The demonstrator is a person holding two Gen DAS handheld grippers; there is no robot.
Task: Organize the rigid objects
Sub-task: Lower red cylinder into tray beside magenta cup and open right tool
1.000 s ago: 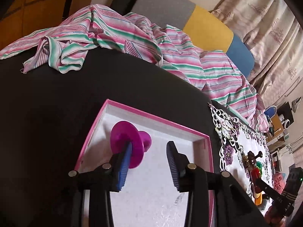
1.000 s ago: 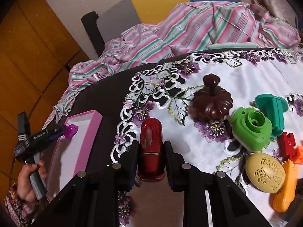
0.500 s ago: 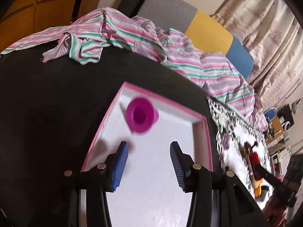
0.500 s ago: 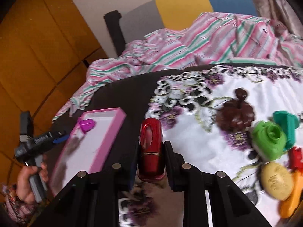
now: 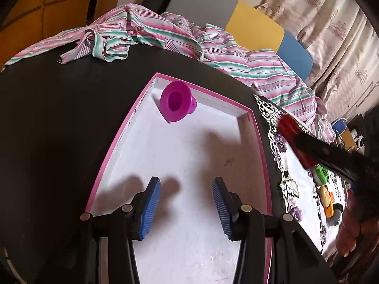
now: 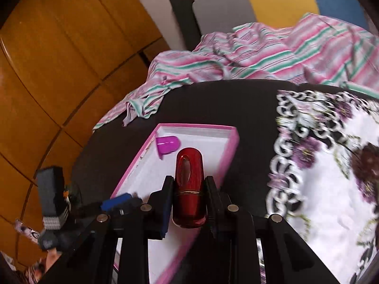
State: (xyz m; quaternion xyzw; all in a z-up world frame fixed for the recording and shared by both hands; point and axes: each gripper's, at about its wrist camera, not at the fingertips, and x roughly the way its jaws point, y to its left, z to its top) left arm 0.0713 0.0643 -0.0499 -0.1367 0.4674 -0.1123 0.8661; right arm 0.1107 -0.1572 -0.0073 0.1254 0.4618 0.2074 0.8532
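Observation:
A pink-rimmed white tray (image 5: 258,139) lies on the black table. A magenta cup-shaped piece (image 5: 176,101) lies on its side in the tray's far left corner; it also shows in the right wrist view (image 6: 167,144). My left gripper (image 5: 186,193) is open and empty above the tray's near half. My right gripper (image 6: 188,184) is shut on a glossy dark red capsule-shaped case (image 6: 189,184), held over the tray (image 6: 231,142). In the left wrist view the red case (image 5: 293,139) comes in from the right.
A striped pink and green cloth (image 5: 146,35) lies at the table's far edge. A white floral tablecloth (image 6: 331,177) to the right carries a brown pumpkin-shaped lid (image 6: 369,161) and several small coloured toys (image 5: 322,175). A chair back (image 6: 260,2) stands behind.
My left gripper let go of the magenta piece and drew back from it. My right gripper carried the red case left, from the floral cloth to over the tray.

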